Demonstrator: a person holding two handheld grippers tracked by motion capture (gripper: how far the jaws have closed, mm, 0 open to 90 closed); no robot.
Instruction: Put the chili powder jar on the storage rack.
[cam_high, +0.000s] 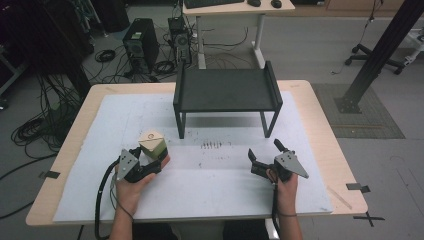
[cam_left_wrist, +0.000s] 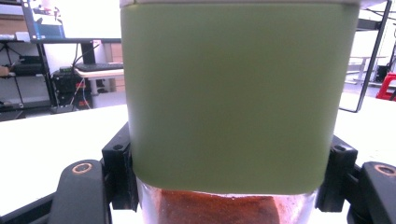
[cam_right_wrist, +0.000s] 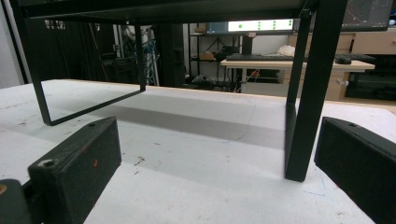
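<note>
From above, the left gripper (cam_high: 150, 162) is clamping a green-lidded jar (cam_high: 153, 144) between its jaws, the jar standing upright on the white mat (cam_high: 210, 180), while the right gripper (cam_high: 265, 155) is resting well apart to the jar's right, jaws spread wide with nothing between them, pointing toward the black shelf (cam_high: 227, 90). Along the left gripper, the jar (cam_left_wrist: 229, 98) is sitting right between the jaws, both pads pressing its sides below the green lid, reddish contents showing through the clear glass beneath. Along the right gripper, the jaws are standing wide apart, the shelf's leg (cam_right_wrist: 306, 116) rising just ahead between them.
</note>
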